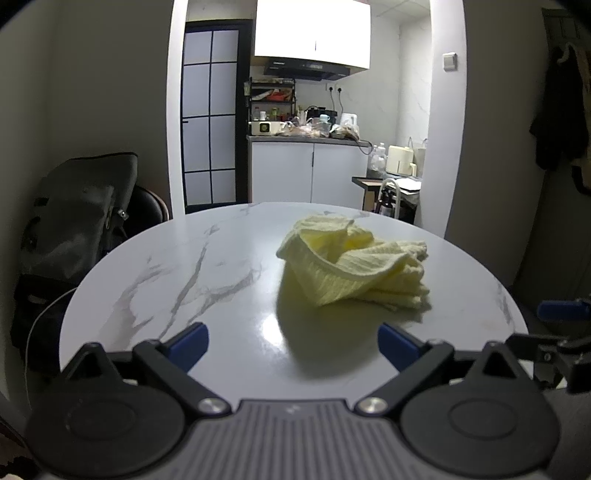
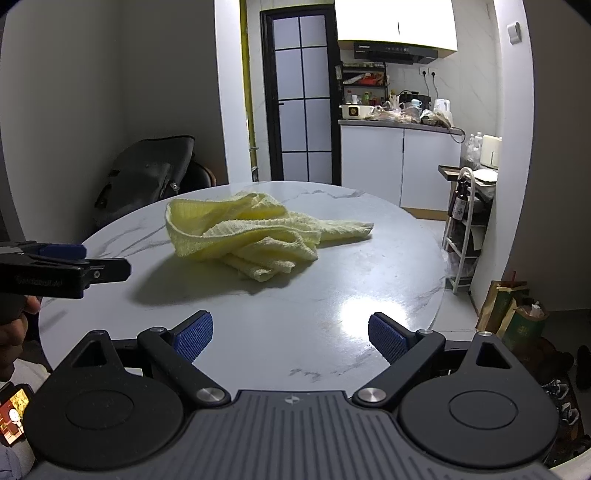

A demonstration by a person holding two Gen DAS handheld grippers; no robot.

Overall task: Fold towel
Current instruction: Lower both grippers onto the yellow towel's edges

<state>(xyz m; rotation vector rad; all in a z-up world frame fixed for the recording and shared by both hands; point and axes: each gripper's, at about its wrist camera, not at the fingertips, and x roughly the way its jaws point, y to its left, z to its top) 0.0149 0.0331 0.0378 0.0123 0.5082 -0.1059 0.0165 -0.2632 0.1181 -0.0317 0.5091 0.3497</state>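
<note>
towel [image 1: 354, 266] crumpled, pale yellow

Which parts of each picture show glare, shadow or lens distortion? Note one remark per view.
Left wrist view: the cabinet is blown out white, the towel casts a dark shadow toward the camera, and the walls bow. Right wrist view: glare patch on the table, and the doorway edges curve.
</note>
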